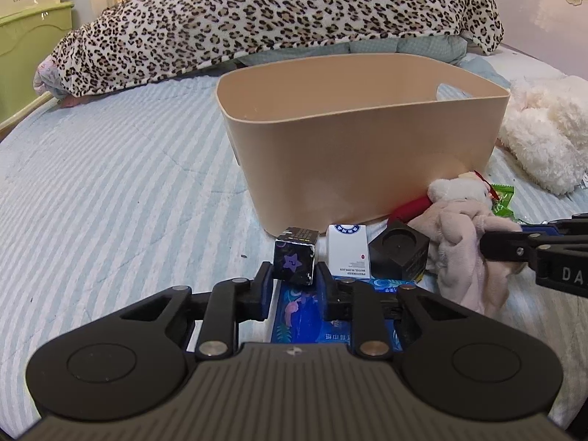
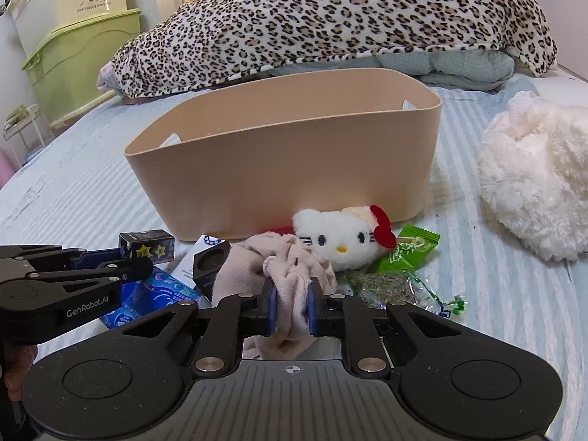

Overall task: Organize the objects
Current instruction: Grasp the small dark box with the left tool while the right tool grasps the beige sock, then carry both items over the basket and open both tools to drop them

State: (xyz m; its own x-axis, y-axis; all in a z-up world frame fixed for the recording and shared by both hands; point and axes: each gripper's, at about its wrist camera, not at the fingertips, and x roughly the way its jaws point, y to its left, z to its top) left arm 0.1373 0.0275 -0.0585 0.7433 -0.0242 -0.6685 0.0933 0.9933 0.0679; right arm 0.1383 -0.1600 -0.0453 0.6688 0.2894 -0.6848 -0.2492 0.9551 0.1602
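1. Left wrist view: my left gripper [image 1: 294, 275] is closed on a small dark box [image 1: 296, 257] with a purple star on its face. The box sits on the striped bedsheet [image 1: 110, 191], just in front of a tan bin [image 1: 367, 154], which looks empty from here.
2. Beside the box lie a white carton [image 1: 347, 251], reading upside down "HOTEL SUPPLIES", and a black cube [image 1: 400, 255] with a round dent. A blue packet [image 1: 305, 316] lies under my fingers; its print is too small to read.
3. My right gripper [image 1: 488, 244] comes in from the right edge, its tip in a pink cloth [image 1: 466, 246]; its side shows the letters "DA", then cut off.
4. Right wrist view: my right gripper [image 2: 290, 303] is clamped on a fold of the pink cloth [image 2: 279, 268]. A white cat plush [image 2: 341, 240] with a red bow lies touching it, against the bin's wall [image 2: 294, 169].
5. A green snack packet [image 2: 408, 251] and a clear bag of dried herbs [image 2: 389, 286] lie right of the cloth. My left gripper [image 2: 143, 264], marked "GenRobot.AI", is at the left.
6. To do this step well, I judge I should lift both straight up, clear the rim, and release over the bin's middle. The cloth may drag the plush along; I would rise slowly.
7. A storage tub [image 2: 73, 11] behind the bed reads "Live happily every day".
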